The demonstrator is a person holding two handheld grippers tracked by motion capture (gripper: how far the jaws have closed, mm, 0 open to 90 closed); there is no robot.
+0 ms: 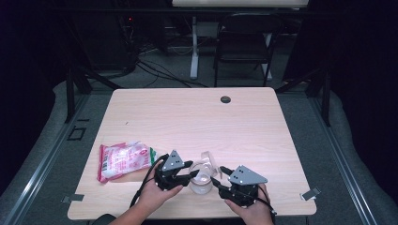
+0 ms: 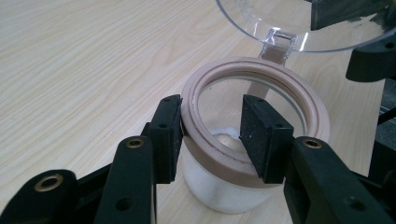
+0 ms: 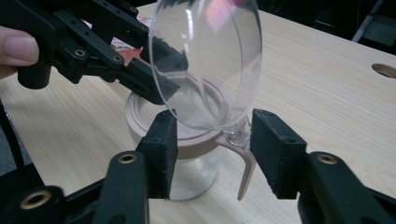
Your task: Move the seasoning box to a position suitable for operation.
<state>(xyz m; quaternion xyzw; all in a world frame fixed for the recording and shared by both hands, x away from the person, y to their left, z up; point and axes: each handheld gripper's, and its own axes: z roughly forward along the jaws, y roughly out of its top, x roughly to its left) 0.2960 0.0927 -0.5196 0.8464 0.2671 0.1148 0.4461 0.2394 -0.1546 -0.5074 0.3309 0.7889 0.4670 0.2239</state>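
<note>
Our left gripper (image 2: 210,135) clamps the rim of the jar (image 2: 254,140) on the counter (image 1: 187,117). Our right gripper (image 3: 212,144), jaws wide, straddles the jar's raised clear lid (image 3: 210,60).

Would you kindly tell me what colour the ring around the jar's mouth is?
The ring is pale pinkish beige, seen best in the left gripper view.

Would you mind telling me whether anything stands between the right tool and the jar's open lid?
Nothing visible does. The right tool has its jaws open on either side of the hinge of the clear lid, which stands tilted up over the jar. The left tool grips the jar's rim on the far side, out of the way.
</note>
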